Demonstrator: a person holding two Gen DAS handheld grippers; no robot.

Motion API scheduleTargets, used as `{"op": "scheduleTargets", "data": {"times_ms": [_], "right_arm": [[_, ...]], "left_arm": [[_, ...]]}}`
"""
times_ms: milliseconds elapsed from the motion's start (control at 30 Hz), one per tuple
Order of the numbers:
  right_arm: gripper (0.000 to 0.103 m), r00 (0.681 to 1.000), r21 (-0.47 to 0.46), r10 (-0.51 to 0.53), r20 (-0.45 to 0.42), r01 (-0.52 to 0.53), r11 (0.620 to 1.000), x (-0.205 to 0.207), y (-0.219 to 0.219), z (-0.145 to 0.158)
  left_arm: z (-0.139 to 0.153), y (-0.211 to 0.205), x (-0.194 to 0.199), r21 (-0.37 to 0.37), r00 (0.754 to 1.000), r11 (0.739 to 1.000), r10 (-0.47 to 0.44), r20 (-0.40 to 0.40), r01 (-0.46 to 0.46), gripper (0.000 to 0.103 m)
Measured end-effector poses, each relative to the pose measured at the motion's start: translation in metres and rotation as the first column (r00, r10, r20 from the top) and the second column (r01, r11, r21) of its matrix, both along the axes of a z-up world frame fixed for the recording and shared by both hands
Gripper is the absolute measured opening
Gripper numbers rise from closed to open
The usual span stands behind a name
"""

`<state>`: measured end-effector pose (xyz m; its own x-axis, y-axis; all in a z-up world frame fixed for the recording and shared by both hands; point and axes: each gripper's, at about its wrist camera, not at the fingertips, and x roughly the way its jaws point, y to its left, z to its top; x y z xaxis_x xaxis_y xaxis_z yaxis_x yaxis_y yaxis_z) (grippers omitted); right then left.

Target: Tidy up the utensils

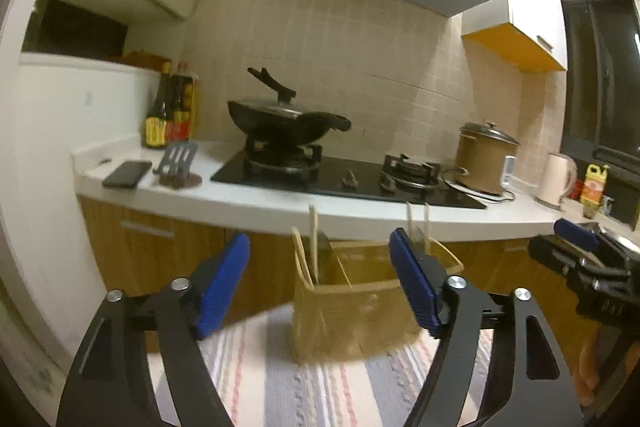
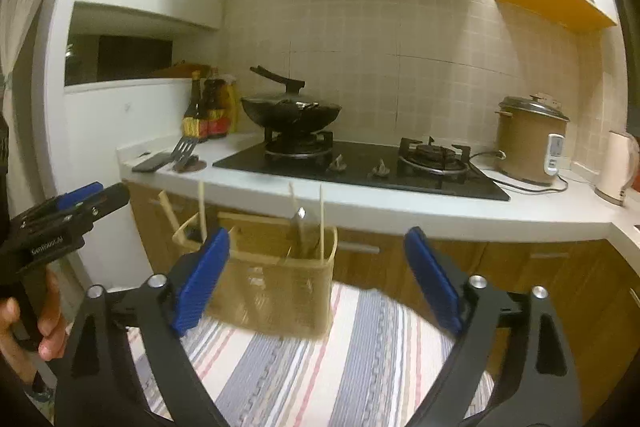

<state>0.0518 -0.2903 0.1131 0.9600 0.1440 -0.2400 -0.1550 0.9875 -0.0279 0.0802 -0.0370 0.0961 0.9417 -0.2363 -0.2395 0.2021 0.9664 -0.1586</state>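
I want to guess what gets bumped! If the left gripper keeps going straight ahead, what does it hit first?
Probably the wooden utensil holder. It stands on the striped cloth right between the open fingers of the left gripper, with chopsticks sticking up. Depth is blurry, so that's a guess.

left gripper [image 1: 320,283]: black curved arms, ribbed blue pads [image 1: 224,283], silver round screws at the pivots
right gripper [image 2: 316,279]: same black arms, blue pads [image 2: 200,283], silver screws
marking: white lettering on the left gripper's black housing, seen from the right wrist
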Motion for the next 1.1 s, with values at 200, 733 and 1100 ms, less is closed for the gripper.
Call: {"op": "scheduleTargets", "data": {"times_ms": [200,733,1100], "right_arm": [[0.089,0.998,0.052,-0.062,-0.009,0.063,0.997,-0.050,0.005,-0.030],[0.095,0.983,0.152,-0.184,0.024,0.178,0.972,-0.079,0.003,-0.086],[0.095,0.988,0.115,-0.151,0.017,0.148,0.982,-0.078,0.007,-0.094]], "left_arm": [[-0.022,-0.004,-0.045,0.029,0.998,0.997,0.070,0.001,-0.070,0.081],[-0.074,-0.018,-0.091,0.084,0.972,0.971,0.219,0.079,-0.226,0.094],[-0.094,-0.018,-0.083,0.133,0.967,0.958,0.250,0.050,-0.254,0.095]]}}
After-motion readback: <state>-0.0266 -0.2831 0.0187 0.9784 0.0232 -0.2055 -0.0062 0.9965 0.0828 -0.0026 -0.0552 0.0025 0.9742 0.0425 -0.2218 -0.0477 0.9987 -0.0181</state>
